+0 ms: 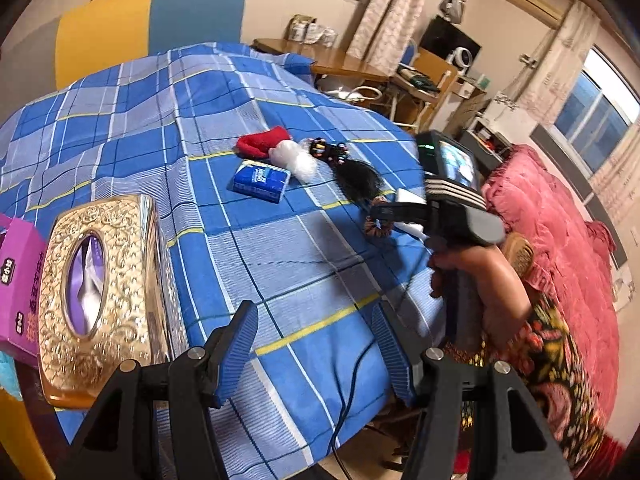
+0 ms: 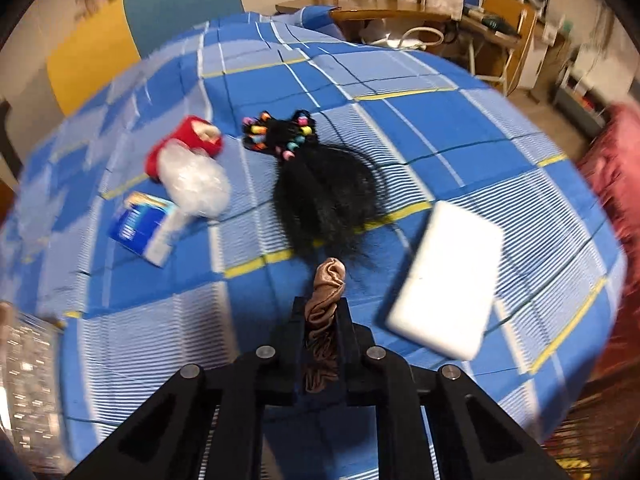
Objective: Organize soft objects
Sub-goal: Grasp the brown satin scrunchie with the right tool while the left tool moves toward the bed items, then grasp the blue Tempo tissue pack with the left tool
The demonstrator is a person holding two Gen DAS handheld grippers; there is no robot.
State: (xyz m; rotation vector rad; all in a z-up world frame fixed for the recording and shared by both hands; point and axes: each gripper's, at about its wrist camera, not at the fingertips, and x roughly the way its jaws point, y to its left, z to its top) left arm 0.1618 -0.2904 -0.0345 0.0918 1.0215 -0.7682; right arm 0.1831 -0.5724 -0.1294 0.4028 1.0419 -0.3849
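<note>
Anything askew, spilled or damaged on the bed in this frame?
Nothing spilled or damaged. The soft items lie loosely scattered: black hairpiece, red sock, tissue pack, white sponge. The right gripper is shut on a brown scrunchie; the left gripper is open.

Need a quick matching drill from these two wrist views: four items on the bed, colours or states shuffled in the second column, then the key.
1. scrunchie
2. tissue pack
3. tissue box cover
4. left tool

a. gold, embossed
b. open, holding nothing
c. brown, pinched in the right tool
d. blue, lying on the checked bedspread

Pairs: 1-c, 2-d, 3-a, 4-b
</note>
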